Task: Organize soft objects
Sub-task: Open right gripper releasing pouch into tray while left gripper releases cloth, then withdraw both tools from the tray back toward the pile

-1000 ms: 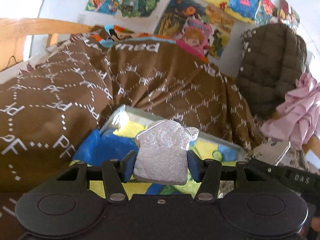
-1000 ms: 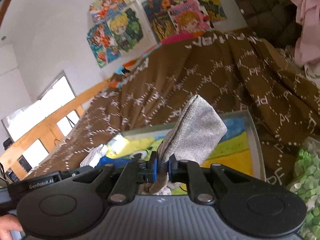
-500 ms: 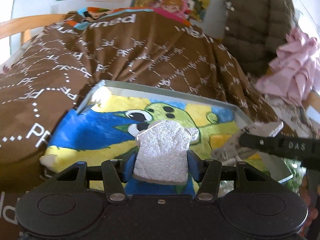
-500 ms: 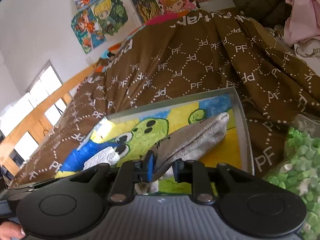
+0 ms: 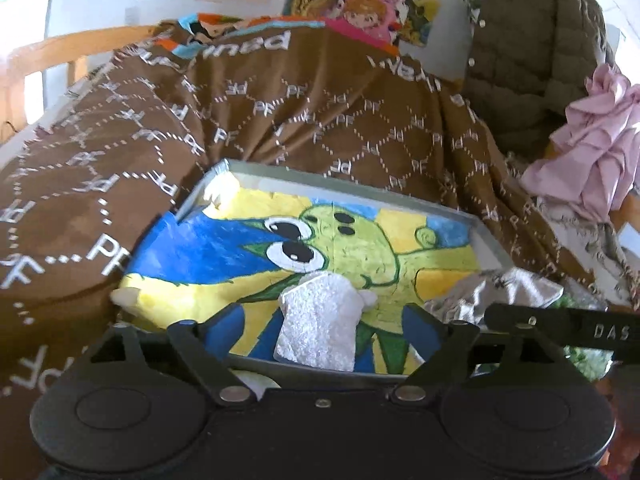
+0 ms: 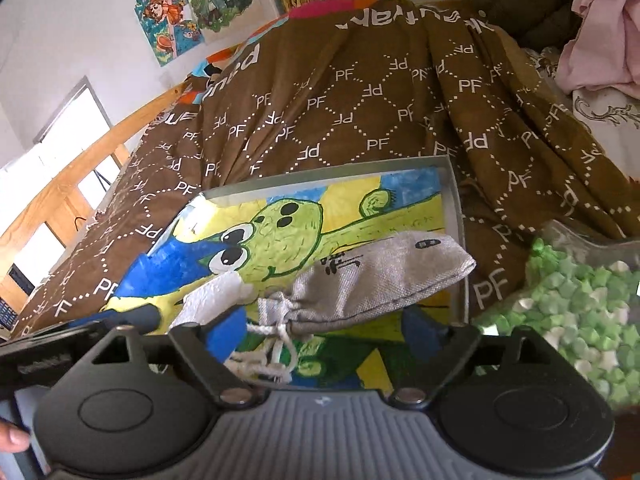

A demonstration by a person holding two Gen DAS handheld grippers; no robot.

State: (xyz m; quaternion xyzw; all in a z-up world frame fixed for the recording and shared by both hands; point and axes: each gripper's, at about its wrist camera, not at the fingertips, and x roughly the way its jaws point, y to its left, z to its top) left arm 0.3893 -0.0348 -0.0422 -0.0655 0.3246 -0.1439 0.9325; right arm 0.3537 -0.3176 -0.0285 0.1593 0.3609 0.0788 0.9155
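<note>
1. The left gripper (image 5: 316, 320) is spread wide; its jaws have just been opening, and the silver toast-shaped plush (image 5: 318, 320) sits loose between them, touching neither pad, on the near part of the tray (image 5: 348, 186).
2. The right gripper (image 6: 324, 320) is likewise released, its jaws having just opened; the grey drawstring pouch (image 6: 380, 276) lies on its side on the tray's painted floor, running from the gap toward 2 o'clock.
3. Judged from this, both soft pieces are delivered into the tray; what seems left is backing the grippers away.
4. Only the right view shows the pouch whole, with its tied cord, and the bag of green stars (image 6: 580, 312) at 3 o'clock outside the tray.
5. Only the left view shows the pink cloth (image 5: 592, 152) at 2 o'clock.
</note>
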